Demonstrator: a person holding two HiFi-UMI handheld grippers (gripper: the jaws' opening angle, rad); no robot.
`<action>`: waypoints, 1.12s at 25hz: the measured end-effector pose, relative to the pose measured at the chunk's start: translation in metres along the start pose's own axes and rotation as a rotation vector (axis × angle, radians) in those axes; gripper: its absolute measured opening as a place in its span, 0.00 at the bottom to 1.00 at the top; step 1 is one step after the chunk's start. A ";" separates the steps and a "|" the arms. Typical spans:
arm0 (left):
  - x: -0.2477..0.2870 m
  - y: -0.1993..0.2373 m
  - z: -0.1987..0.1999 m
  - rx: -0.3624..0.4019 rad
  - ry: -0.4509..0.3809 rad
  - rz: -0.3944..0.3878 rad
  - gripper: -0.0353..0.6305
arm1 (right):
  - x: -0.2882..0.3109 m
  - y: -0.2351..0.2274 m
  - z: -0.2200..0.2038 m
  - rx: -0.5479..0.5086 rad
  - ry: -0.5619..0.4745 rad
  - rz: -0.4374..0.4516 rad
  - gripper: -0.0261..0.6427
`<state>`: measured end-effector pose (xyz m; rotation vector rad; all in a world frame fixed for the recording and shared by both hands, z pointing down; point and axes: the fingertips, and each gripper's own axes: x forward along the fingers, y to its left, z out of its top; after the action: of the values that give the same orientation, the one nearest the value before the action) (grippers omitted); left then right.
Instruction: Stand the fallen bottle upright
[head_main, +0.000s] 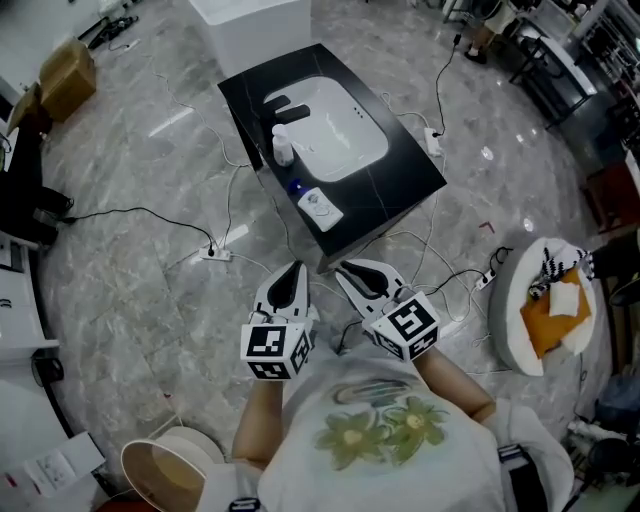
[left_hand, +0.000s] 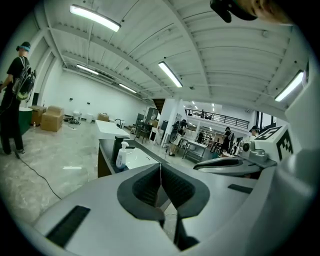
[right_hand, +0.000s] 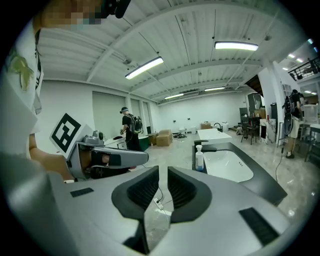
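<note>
A marble-floored hall is seen, with a black worktop (head_main: 405, 190) carrying a white sink (head_main: 345, 135). The fallen bottle (head_main: 318, 208), judged to be the white one with the blue cap, lies at the near corner. An upright pump bottle (head_main: 283, 146) stands near it. The left claw (head_main: 294, 272) and right claw (head_main: 348, 270) are clenched, empty and well short of it, so one should be opened before the approach. Floor cables (head_main: 215, 253) are to be avoided.

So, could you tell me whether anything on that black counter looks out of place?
Yes: the white bottle with a blue cap lies on its side at the near corner of the black counter, while the white pump bottle beside the white sink stands upright.
</note>
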<state>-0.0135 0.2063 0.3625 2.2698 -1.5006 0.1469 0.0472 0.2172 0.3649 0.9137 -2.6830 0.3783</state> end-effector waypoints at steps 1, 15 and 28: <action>0.005 0.009 0.004 0.002 0.000 -0.003 0.09 | 0.009 -0.005 0.003 0.003 0.004 -0.009 0.11; 0.070 0.076 0.011 -0.010 0.074 -0.054 0.09 | 0.086 -0.060 0.009 0.053 0.082 -0.075 0.11; 0.144 0.119 0.023 -0.012 0.135 -0.006 0.09 | 0.176 -0.138 -0.001 0.054 0.245 0.028 0.22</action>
<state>-0.0644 0.0342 0.4199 2.2075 -1.4220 0.2832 -0.0007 0.0150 0.4476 0.7887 -2.4749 0.5349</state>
